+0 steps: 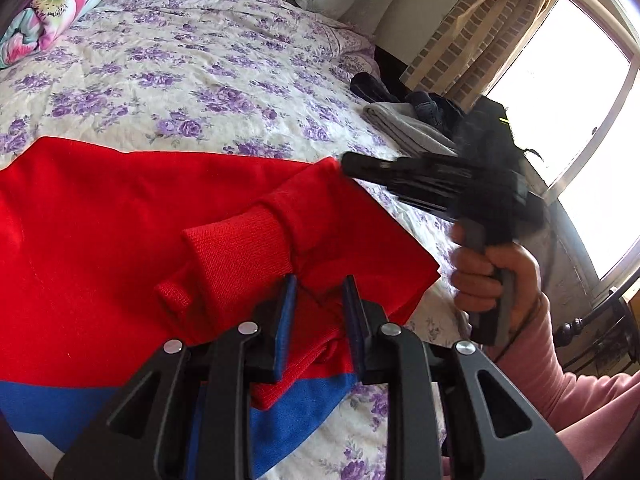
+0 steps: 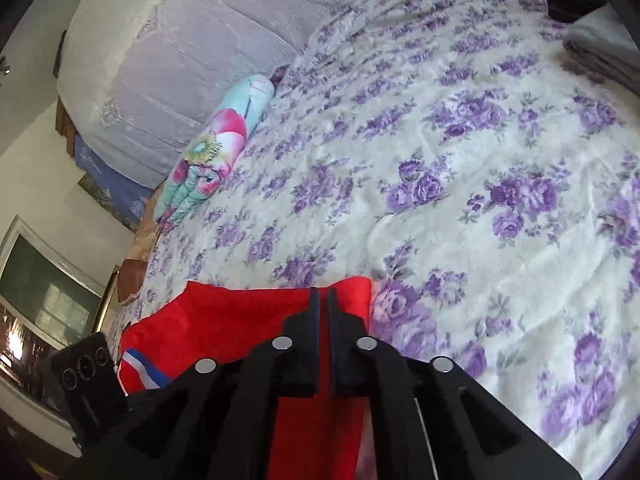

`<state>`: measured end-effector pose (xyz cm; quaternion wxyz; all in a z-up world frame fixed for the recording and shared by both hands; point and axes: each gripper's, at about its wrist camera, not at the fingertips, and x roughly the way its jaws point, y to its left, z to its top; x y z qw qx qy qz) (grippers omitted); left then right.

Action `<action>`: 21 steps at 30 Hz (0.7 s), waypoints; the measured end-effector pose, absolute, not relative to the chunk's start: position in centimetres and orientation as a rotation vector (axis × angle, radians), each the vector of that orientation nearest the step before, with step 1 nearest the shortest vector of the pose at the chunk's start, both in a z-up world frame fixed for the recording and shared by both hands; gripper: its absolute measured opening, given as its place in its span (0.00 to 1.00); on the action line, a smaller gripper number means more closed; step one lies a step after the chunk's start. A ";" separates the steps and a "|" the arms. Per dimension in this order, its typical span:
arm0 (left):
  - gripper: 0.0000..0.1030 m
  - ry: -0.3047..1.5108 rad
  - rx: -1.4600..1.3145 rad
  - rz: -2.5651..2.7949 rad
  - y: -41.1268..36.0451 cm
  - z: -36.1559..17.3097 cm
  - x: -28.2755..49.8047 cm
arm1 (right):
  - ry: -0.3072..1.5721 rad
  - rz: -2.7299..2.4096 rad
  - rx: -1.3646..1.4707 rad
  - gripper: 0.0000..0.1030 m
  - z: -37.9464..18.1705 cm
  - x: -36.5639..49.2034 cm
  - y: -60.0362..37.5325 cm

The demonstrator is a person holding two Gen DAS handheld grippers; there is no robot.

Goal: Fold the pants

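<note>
Red pants point(image 1: 120, 240) with a blue and white side stripe lie folded on a flowered bedspread point(image 1: 180, 80). My left gripper point(image 1: 320, 292) is closed on a bunched fold of the red cloth beside the ribbed cuffs point(image 1: 236, 256). My right gripper point(image 1: 352, 164) shows in the left wrist view, held in a hand, its tips at the far corner of the pants. In the right wrist view its fingers point(image 2: 322, 300) are nearly together over the pants' far edge point(image 2: 240, 320); I cannot tell if cloth is between them.
A rolled flowered quilt point(image 1: 44, 12) lies at the head of the bed. Folded grey and dark clothes point(image 1: 408, 120) are stacked at the bed's right edge near a curtained window point(image 1: 560, 92). A phone point(image 2: 86, 384) is mounted at the left in the right wrist view.
</note>
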<state>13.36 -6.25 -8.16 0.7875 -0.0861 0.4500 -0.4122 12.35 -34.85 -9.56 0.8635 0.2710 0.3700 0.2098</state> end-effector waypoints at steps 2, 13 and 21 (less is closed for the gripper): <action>0.22 0.969 -0.184 -0.889 -6.2 -8.2 13.3 | 0.750 0.480 0.565 0.15 -8.8 9.9 -34.5; 0.23 0.964 -0.165 -0.883 -6.5 -8.0 13.2 | 0.761 0.340 0.408 0.22 -10.0 2.2 -34.3; 0.25 0.949 -0.124 -0.860 -6.0 -7.7 12.2 | 0.789 0.312 0.285 0.35 -10.4 2.4 -32.4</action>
